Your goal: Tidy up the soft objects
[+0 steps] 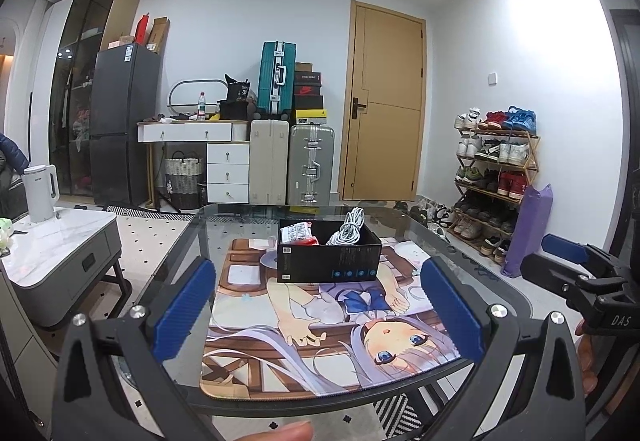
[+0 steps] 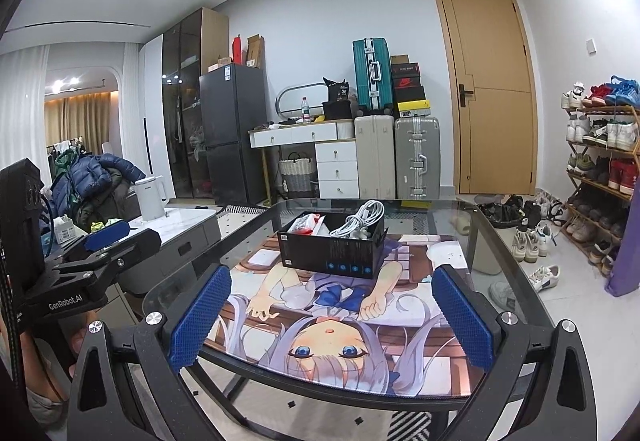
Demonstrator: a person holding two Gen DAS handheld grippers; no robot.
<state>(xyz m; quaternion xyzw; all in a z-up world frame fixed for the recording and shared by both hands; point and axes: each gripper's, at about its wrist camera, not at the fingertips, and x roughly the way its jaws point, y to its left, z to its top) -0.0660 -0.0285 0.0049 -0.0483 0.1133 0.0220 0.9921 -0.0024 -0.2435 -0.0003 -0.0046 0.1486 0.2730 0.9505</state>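
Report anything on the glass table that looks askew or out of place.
The coiled white cable sticks up above the rim of the open black cardboard box instead of lying inside. The box sits skewed on the printed desk mat. Nothing looks spilled or damaged.

The black box [image 1: 329, 257] walls hide most of its contents; label print is illegible.
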